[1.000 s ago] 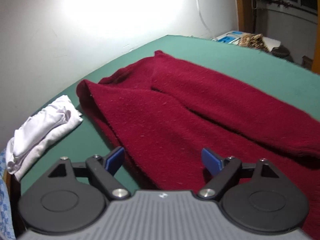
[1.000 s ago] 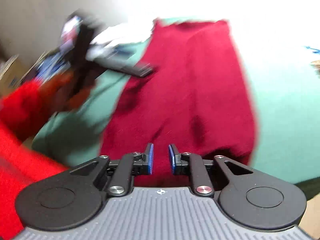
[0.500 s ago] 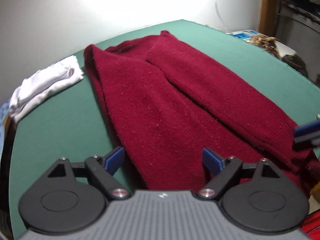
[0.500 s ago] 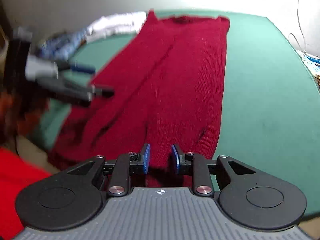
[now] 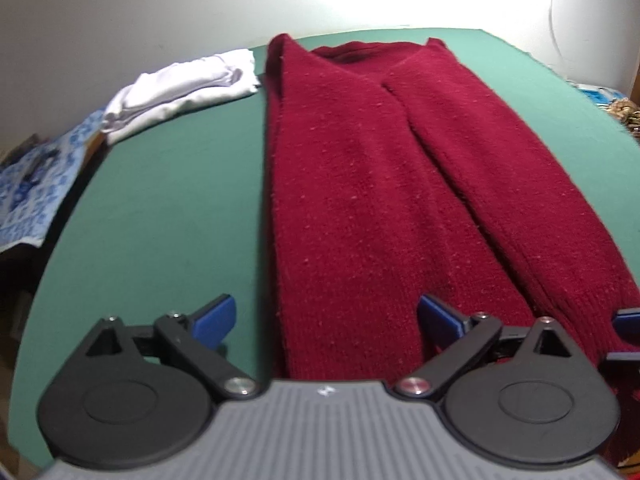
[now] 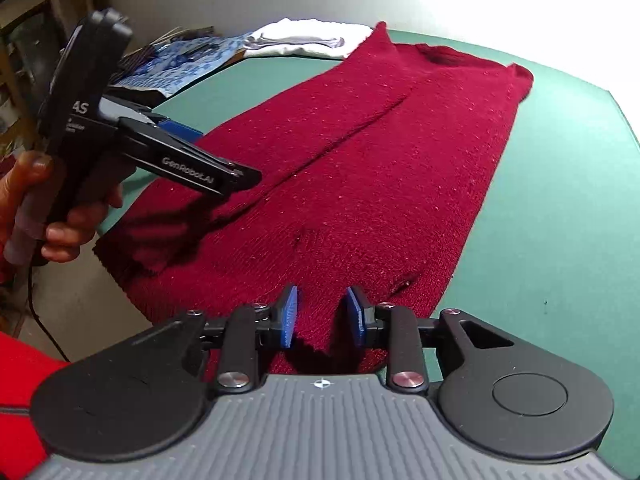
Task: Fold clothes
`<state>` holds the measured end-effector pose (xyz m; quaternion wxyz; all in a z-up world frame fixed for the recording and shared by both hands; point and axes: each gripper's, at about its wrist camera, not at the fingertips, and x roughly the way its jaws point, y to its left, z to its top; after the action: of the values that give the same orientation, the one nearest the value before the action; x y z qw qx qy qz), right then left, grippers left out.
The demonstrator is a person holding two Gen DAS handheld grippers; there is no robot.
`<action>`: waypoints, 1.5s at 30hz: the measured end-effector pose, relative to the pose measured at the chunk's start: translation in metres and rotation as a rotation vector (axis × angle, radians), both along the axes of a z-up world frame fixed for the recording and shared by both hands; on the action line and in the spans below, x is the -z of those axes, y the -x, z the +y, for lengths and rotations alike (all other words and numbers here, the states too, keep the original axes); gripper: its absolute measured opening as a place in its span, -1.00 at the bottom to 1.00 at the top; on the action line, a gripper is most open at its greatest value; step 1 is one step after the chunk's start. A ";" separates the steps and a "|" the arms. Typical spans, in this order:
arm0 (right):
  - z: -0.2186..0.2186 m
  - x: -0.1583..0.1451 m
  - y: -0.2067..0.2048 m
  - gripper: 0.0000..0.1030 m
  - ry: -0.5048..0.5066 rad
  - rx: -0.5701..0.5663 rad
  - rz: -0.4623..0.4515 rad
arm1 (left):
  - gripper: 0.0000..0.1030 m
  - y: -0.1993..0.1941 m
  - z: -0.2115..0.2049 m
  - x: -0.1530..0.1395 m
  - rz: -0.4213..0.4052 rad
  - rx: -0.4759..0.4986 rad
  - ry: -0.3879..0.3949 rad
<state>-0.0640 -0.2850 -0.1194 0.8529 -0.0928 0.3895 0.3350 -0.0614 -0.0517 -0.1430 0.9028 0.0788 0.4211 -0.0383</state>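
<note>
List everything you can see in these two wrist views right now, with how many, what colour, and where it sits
sweater: one, dark red, laid flat lengthwise along the middle of the table, sleeves folded in.
white garment: one, white, folded, at the far left corner beside the sweater's far end.
table: one, green cover, under both garments.
patterned cloth: one, blue and white, off the table's left edge.
wall: white, behind the table.
left gripper: one, black with blue pads, open over the sweater's near left edge.
right gripper: one, black with blue pads, open at the near hem.
hand: one, holding the left gripper's handle.
</note>
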 end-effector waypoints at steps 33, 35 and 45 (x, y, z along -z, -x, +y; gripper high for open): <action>0.027 -0.004 0.029 0.29 0.036 0.190 -0.039 | 0.99 -0.007 0.002 -0.001 0.040 0.070 -0.027; 0.026 -0.005 0.029 0.28 0.044 0.180 -0.037 | 0.99 -0.006 0.001 -0.001 0.035 0.069 -0.035; -0.007 -0.027 0.026 -0.36 0.004 0.260 -0.021 | 0.99 -0.005 -0.004 -0.002 0.027 0.034 -0.056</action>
<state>-0.0905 -0.2919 -0.0921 0.8930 -0.0464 0.3900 0.2199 -0.0560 -0.0553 -0.1414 0.8936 0.1108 0.4329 -0.0430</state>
